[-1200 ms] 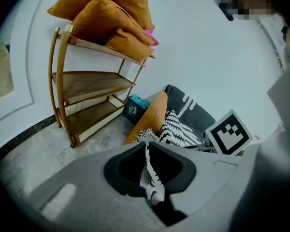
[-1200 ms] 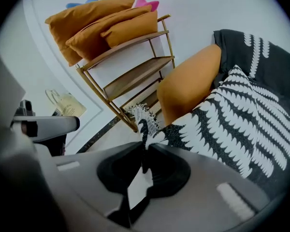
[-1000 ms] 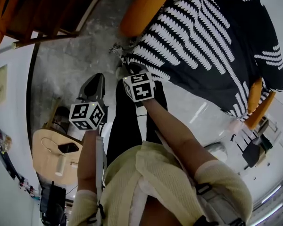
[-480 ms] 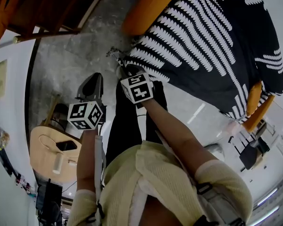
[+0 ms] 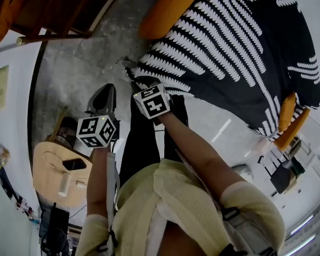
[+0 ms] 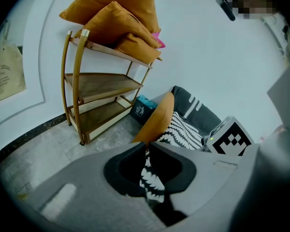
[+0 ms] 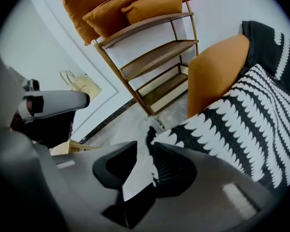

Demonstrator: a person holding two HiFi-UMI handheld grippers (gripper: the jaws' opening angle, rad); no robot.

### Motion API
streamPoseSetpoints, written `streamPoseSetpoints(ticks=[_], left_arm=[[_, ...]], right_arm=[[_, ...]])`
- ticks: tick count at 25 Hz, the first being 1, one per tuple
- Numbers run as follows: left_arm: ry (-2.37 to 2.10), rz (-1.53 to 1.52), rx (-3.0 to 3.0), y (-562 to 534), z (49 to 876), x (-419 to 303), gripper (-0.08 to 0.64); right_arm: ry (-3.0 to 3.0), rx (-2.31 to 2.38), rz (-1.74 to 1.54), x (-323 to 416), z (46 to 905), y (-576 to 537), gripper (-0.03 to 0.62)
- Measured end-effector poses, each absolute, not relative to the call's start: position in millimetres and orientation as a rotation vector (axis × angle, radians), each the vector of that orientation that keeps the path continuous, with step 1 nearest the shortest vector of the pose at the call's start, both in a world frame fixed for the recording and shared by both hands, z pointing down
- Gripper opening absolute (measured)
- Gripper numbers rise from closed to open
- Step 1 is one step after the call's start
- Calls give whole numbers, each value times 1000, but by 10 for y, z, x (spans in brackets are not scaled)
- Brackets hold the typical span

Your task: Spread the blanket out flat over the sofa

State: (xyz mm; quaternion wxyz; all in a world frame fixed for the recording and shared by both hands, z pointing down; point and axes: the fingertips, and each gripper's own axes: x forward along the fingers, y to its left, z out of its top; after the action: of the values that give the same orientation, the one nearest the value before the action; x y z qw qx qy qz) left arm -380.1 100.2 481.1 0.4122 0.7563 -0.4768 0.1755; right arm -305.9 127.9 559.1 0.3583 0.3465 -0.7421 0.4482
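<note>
From my remote seat I saw the blanket (image 5: 240, 47), black with white leaf rows, draped over most of the sofa (image 5: 168, 9), whose orange ends stuck out beyond the fabric at the top and at the lower right of the head view. The blanket's near corner, with a short fringe, reached the pale floor (image 5: 74, 68) just ahead of the right gripper (image 7: 145, 146). That tool's jaws had just been opening and stood at a moderate gap. The fringed corner sat right at their tips, against the right-hand jaw, with bare floor showing through the rest of the gap, so nothing was pinched. The left gripper (image 6: 146, 149) was lower and to the left in the head view, apart from the sofa. In its own view its jaws were nearly together with a narrow strip of the same patterned fabric clamped between them. I could not trace from the head view how that strip joined the spread cloth. Beyond both tools a wooden shelf (image 6: 101, 86) stood against the wall, with orange cushions (image 6: 116, 18) piled on its top.
</note>
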Motion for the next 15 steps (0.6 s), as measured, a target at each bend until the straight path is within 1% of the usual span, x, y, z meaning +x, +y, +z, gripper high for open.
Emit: streamPoseSetpoints(ticks=[1, 6, 15], left_arm=[[-1200, 440, 1905, 997, 4801, -3799, 26], [-1209, 428, 1922, 936, 4732, -3793, 26], [-1186, 426, 1955, 857, 4623, -3704, 26]], right_arm=[[-1932, 883, 1157, -3101, 5555, 1280, 112], [-1992, 874, 1107, -3181, 5420, 1228, 106], [-1975, 1029, 1073, -2704, 5272, 970, 94]])
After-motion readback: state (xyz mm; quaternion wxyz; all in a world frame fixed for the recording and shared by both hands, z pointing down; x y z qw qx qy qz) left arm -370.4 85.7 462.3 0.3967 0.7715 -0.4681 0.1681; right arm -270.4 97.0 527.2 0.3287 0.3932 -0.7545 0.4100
